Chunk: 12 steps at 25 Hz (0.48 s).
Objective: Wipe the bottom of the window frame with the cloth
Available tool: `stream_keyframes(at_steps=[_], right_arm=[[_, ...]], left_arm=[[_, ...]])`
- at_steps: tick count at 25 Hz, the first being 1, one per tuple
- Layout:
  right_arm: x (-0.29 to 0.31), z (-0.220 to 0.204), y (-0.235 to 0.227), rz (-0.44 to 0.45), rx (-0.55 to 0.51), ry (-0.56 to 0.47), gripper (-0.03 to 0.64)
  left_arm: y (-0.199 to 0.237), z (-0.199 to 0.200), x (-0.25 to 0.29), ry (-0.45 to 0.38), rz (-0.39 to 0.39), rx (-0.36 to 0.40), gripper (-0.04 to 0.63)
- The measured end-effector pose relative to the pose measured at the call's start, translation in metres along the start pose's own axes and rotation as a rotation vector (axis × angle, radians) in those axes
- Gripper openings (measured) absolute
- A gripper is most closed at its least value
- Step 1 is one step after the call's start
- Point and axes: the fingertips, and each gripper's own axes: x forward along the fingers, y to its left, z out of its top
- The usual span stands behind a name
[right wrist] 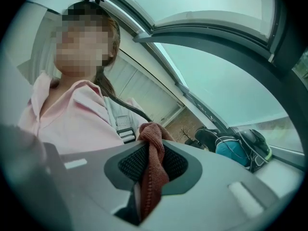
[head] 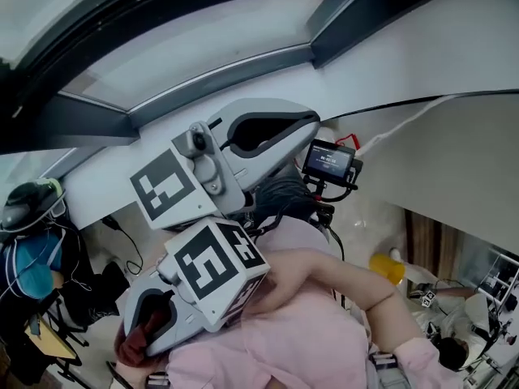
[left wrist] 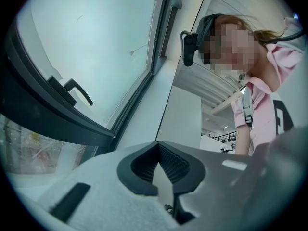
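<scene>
The right tool (right wrist: 153,148) is clenched on the brown-red cloth (right wrist: 152,170). The cloth runs between the pads as a narrow, twisted strand, and only a small knotted bunch shows past the tips. The left tool (left wrist: 158,148) is closed tip to tip with nothing in it. Both tools are held close against the person's pink shirt (head: 324,339), well away from the window frame (left wrist: 62,121), so no wiping contact has been made.

The main risk is probably the grip. With so little cloth beyond the tips, the tool's hard ends may scrape the frame's bottom rail, and the cloth would cover only a thin line. The pinch is on a rolled strand and not on a flat fold, so friction along the rail could drag the cloth out and drop it.

The window handle (left wrist: 77,91) stands out from the sash just above the rail and could catch the tool or snag the cloth on a low pass. In the head view the two tools sit one above the other, nearly touching, so a quick reach could knock them together.
</scene>
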Motion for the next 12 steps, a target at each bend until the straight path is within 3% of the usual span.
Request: stream_keyframes(at_steps=[5, 12], right_arm=[[-0.006, 0.000, 0.014, 0.002, -0.036, 0.000, 0.053], [-0.013, -0.007, 0.017, -0.016, -0.057, 0.042, 0.052]], left_arm=[[-0.005, -0.010, 0.011, 0.054, -0.017, 0.047, -0.002], [-0.010, -0.017, 0.022, 0.084, -0.033, 0.042, -0.002]])
